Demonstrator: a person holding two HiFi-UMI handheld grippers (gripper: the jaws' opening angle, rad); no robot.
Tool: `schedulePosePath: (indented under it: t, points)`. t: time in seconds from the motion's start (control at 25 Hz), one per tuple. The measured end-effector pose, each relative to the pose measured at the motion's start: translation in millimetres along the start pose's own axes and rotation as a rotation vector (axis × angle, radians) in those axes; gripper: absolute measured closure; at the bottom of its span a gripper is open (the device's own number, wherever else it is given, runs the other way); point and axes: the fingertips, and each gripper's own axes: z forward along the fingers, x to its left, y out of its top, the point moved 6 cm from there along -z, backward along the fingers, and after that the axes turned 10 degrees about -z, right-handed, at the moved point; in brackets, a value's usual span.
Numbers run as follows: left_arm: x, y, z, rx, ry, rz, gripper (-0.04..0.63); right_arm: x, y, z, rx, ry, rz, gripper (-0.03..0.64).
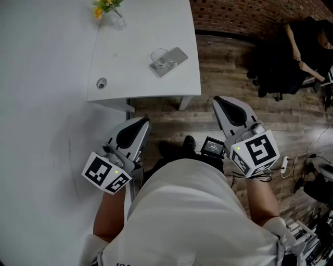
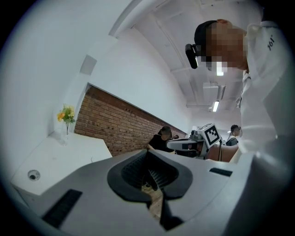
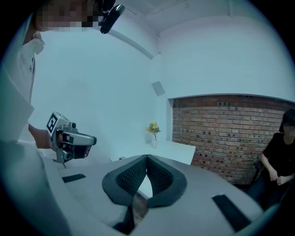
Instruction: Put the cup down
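Vase (image 1: pixel 118 21) is sitting at the far edge of the white table (image 1: pixel 156 88), holding yellow flowers (image 1: pixel 105 6). Clear cup (image 1: pixel 160 56) is standing upright on a small silver tray (image 1: pixel 178 55) near the table's right edge; contents not discernible. Left gripper (image 1: pixel 141 122) and right gripper (image 1: pixel 219 100) are hovering off the table's near edge, well apart from the cup, jaws pressed together on nothing.

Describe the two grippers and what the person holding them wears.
Both look alike: the left gripper and right gripper have light grey shells, with black textured fingers set in a teardrop-shaped recess. Each carries a white cube with black square markers. The person wears a white top.
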Motion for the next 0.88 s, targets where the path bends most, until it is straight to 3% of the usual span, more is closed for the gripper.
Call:
schedulePosePath:
  t: [0.56, 0.88]
  points:
    - [-7.7, -25.2, -1.6, 0.014, -0.005, -0.019, 0.583, 7.2, -15.7, -12.5, -0.004, -0.028, -0.015, 0.605]
    - [-4.6, -15.5, -1.0, 0.012, -0.008, -0.027, 0.583, 3.7, -6.9, -7.3, 0.000, -0.032, -0.027, 0.606]
